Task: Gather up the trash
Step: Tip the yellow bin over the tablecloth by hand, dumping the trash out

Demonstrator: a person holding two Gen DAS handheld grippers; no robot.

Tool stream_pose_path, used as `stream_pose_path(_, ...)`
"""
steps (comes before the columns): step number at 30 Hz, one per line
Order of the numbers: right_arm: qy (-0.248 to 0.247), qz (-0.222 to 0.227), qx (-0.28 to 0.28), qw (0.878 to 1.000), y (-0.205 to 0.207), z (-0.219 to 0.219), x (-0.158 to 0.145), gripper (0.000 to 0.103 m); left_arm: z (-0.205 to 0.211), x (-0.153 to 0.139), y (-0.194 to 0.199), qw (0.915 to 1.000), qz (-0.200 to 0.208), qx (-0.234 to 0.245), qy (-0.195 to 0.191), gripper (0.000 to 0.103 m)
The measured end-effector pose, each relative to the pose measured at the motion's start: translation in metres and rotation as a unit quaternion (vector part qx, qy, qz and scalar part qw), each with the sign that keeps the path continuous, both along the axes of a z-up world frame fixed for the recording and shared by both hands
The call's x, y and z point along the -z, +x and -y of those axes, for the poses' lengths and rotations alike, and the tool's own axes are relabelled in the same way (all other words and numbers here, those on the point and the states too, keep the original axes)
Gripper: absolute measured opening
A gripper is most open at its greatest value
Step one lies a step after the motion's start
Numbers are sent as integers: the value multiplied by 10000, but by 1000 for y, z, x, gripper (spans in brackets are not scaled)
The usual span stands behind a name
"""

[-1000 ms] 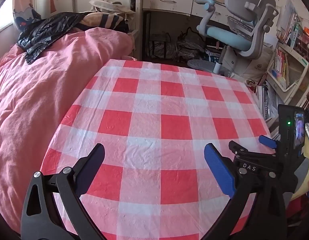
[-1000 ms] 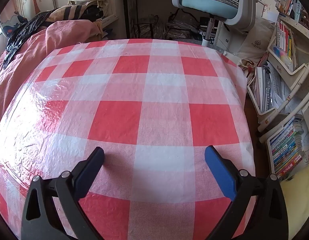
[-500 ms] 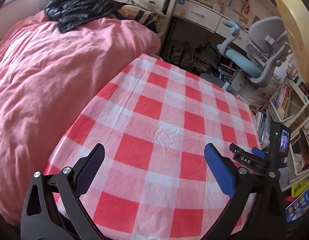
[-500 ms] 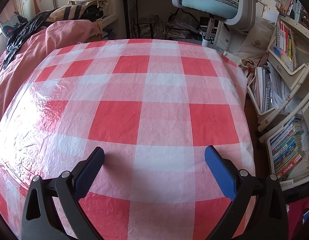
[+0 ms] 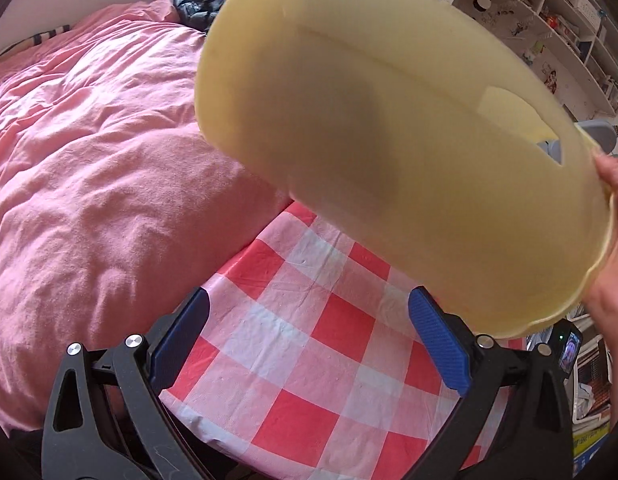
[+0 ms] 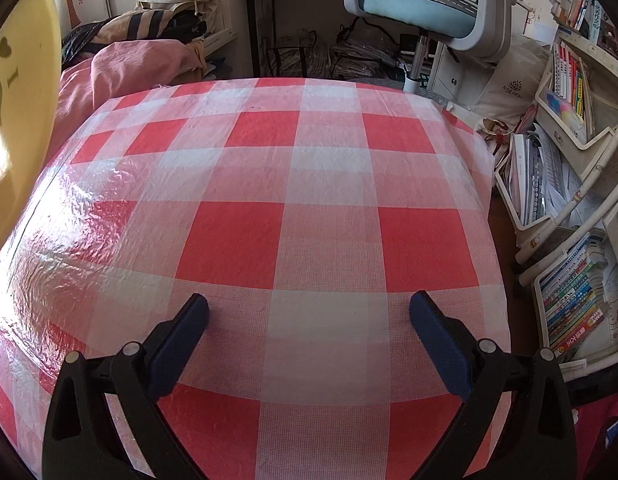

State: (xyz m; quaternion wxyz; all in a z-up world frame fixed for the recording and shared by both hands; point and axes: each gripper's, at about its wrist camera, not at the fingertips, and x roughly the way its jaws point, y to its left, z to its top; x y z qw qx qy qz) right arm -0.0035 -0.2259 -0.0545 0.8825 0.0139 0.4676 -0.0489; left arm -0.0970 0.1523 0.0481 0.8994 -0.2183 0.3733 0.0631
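Observation:
A pale yellow plastic bin (image 5: 389,152) fills the upper middle of the left wrist view, tilted in the air above the red-and-white checked tablecloth (image 5: 309,352). A bare hand (image 5: 613,248) holds it by the rim at the right edge. My left gripper (image 5: 309,332) is open and empty below the bin. In the right wrist view the yellow bin (image 6: 17,112) shows at the far left edge. My right gripper (image 6: 309,328) hangs open and empty over the checked tablecloth (image 6: 309,184). No trash shows on the cloth.
A pink duvet (image 5: 89,160) covers the bed left of the table. A blue-grey office chair (image 6: 421,4) and a desk stand beyond the table's far edge. White shelves of books (image 6: 569,240) line the right side. The other gripper's small screen (image 5: 569,350) shows at the lower right.
The yellow bin has swung into the left wrist view and now covers its upper half. The left gripper has turned further toward the bed. The right gripper has stayed still.

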Motion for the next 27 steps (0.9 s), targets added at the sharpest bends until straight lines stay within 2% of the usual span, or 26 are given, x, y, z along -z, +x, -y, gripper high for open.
stream_pose_path(12,-15,-8,-6,10000,1,-2,0,96,8,14,7,9989,-305,254,-231,96)
stream_pose_path(21,-16,-9,-6,10000,0,0,0,96,14,17,7,9986,-353,353,-197,96)
stream_pose_path(27,-15,-11,-6,10000,-1,1,-1,96,7,10,2,9994,-113,173,-290,96)
